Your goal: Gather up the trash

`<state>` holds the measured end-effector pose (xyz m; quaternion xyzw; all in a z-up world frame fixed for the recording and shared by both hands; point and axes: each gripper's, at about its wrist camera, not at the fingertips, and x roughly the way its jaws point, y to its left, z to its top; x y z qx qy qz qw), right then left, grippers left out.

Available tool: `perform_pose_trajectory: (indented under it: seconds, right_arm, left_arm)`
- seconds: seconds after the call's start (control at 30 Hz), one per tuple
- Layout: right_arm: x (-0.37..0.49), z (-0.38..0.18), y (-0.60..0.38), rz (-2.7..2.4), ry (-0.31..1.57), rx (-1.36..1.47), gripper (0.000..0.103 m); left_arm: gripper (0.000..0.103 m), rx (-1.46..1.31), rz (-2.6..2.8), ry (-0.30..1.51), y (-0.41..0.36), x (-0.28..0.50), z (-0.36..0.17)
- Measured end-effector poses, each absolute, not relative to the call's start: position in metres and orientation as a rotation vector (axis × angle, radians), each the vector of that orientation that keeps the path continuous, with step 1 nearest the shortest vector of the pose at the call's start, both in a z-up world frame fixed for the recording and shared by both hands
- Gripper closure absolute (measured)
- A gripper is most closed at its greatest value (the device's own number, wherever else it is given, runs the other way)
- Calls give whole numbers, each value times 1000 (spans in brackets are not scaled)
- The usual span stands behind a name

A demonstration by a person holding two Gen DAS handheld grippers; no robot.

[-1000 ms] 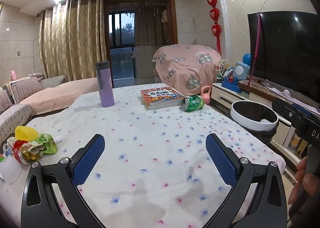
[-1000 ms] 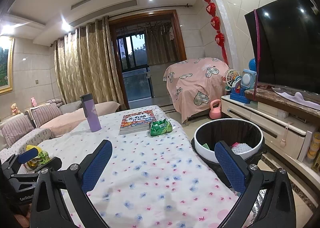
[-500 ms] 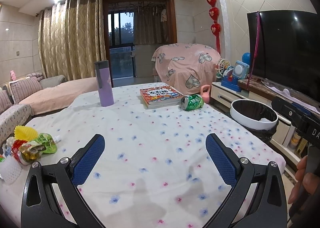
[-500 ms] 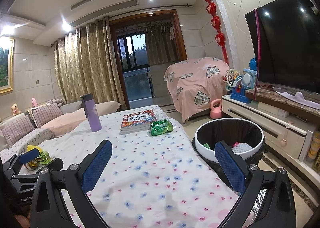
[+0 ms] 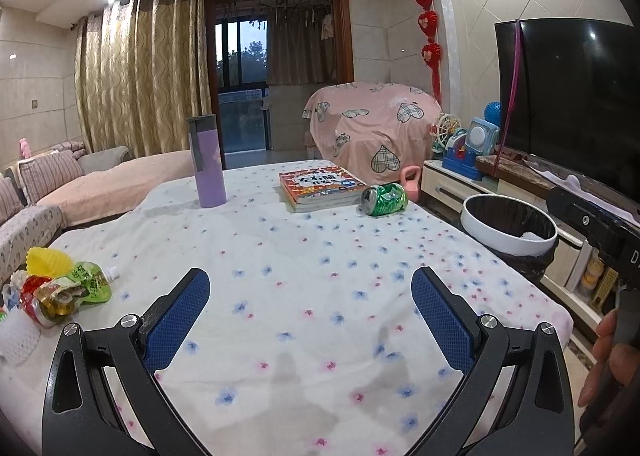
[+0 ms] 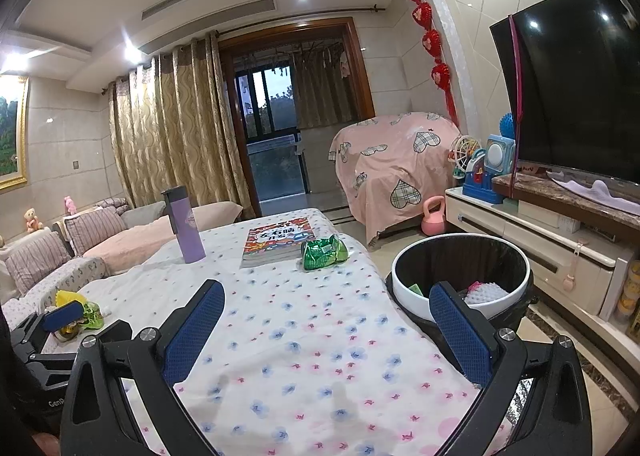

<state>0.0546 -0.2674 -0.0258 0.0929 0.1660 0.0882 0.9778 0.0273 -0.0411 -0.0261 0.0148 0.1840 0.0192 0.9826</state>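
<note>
— Where are the two grippers right now?

— Both hang over the near end of the table under its white cloth with small blue and pink flowers [image 5: 304, 256]. The left gripper [image 5: 310, 320] has its blue-padded fingers spread wide with nothing between them. The right gripper [image 6: 326, 330] is the same, splayed and holding nothing.

— And the trash?

— A crushed green drink can [image 5: 384, 199] lies on its side far ahead of the left gripper and a little to its right, just beside a colourful paperback book [image 5: 320, 189]. A heap of bright wrappers, yellow, green and red [image 5: 60, 288], sits just left of the left gripper's left finger.

— The bin?

— A round white-rimmed bin with a black liner [image 6: 460, 276] stands off the table edge, ahead of the right gripper's right finger; some scraps lie inside. A tall lilac flask [image 5: 208, 167] stands upright far ahead, left of the book.
</note>
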Motion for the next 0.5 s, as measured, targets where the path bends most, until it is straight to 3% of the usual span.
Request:
perform_pose_trajectory:
  seconds: [0.5]
  right_arm:
    - [57, -28, -261, 187, 352, 200, 0]
  left_arm:
    - [0, 26, 32, 390, -40, 34, -30]
